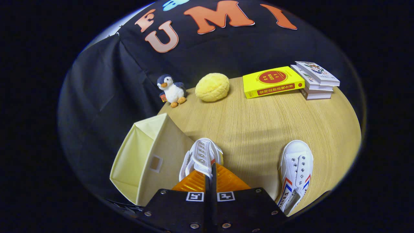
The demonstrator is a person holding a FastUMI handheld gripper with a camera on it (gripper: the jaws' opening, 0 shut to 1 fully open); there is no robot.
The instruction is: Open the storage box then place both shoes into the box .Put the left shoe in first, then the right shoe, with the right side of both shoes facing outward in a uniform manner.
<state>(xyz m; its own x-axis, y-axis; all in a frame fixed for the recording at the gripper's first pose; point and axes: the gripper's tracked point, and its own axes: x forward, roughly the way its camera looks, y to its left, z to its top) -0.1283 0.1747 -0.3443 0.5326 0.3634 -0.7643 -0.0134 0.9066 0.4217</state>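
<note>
Gripper pinched, apparently on first shoe, beside open box at tabletop left edge; second shoe waiting, neither boxed.

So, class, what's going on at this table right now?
A handheld gripper has its orange fingers closed together on a white shoe, held up beside the cream storage box, whose open top faces away from the shoe. The second white shoe lies on the wooden table nearby. Neither shoe is in the box yet. Beyond sit a toy penguin, a yellow plush and some books.
</note>
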